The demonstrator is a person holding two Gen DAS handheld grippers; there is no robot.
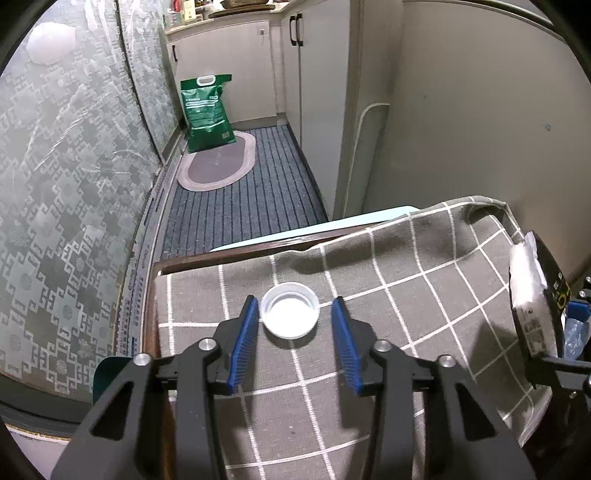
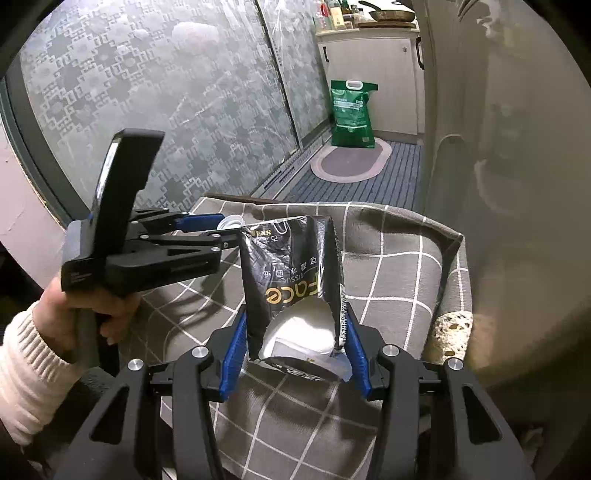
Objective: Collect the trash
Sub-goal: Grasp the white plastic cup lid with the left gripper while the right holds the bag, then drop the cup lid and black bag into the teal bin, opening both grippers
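Right wrist view: right gripper (image 2: pixel 295 345) pinches black "TISSUE" packet (image 2: pixel 291 266); left gripper (image 1: pixel 294 319) spread around cap (image 1: pixel 289 315)

A home kitchen: beyond the checked tablecloth (image 1: pixel 369 280), cream cabinets (image 1: pixel 317 74), a frying pan (image 2: pixel 391 14) on the counter, and a green rice bag (image 1: pixel 207 110) on floor mats.

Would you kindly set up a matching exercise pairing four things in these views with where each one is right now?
Things:
1. white bottle cap
2. black tissue packet
3. green bag
4. checked cloth

Places:
A. standing on the floor by the cabinets
B. spread over the table
C. lying between the open fingers of the left gripper
D. clamped upright in the right gripper

Pairs: 1-C, 2-D, 3-A, 4-B
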